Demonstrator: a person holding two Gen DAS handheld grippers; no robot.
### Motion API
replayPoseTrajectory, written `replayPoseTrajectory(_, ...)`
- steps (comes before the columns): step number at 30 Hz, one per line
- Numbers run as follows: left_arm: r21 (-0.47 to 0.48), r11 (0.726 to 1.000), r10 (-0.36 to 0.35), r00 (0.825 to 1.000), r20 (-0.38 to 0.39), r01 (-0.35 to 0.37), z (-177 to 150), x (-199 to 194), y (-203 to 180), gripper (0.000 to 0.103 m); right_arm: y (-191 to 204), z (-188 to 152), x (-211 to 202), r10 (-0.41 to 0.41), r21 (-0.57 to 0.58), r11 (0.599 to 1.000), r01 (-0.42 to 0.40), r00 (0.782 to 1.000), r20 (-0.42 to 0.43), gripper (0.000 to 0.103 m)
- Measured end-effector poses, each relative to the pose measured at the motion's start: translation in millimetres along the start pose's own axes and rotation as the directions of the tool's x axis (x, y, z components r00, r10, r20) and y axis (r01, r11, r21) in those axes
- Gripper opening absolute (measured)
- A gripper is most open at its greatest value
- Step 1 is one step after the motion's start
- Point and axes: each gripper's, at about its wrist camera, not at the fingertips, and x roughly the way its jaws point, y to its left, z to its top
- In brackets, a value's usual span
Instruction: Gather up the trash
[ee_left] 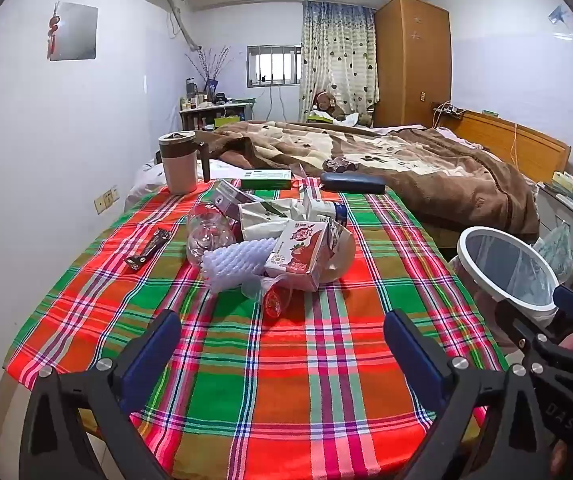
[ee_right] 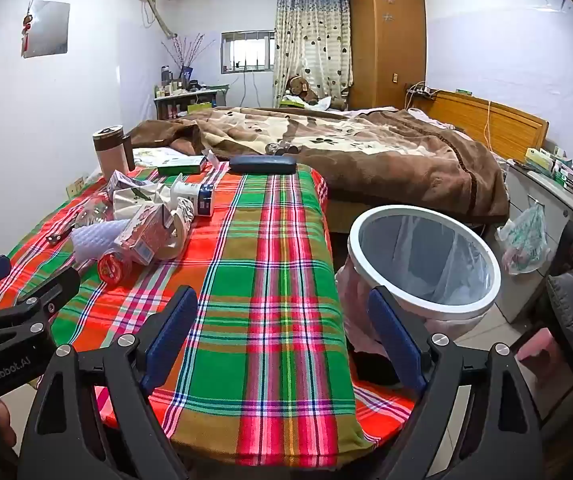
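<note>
A heap of trash lies on the plaid tablecloth (ee_left: pixel 286 360): a red drink carton (ee_left: pixel 300 256), a white foam net (ee_left: pixel 238 262), a clear plastic bottle (ee_left: pixel 206 236), a small red cup (ee_left: pixel 275 300), and crumpled paper packs (ee_left: pixel 266 216). My left gripper (ee_left: pixel 282 340) is open over the cloth, short of the heap, with nothing between its fingers. My right gripper (ee_right: pixel 282 320) is open above the table's right edge, also empty. The same heap with its carton (ee_right: pixel 146 232) sits to its left. A white-rimmed bin (ee_right: pixel 422 256) lined with a clear bag stands on the floor beside the table.
A pink tumbler (ee_left: pixel 178 164), a green box (ee_left: pixel 266 179), a dark case (ee_left: pixel 352 183) and a black pen pack (ee_left: pixel 148 249) lie on the table. A bed with a brown blanket (ee_left: pixel 406 160) is behind. A cabinet with a hanging bag (ee_right: pixel 526 236) stands right.
</note>
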Motion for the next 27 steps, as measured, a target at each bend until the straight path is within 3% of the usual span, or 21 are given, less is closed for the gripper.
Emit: replayPoseTrajectory(27,-0.010,1.000,0.003,1.000,-0.001,-0.003,0.1,-1.1,3.8,0.103,-2.8,0.9,-0.8,0.004,0.007,1.000,-0.004,1.000,0.002,0.089)
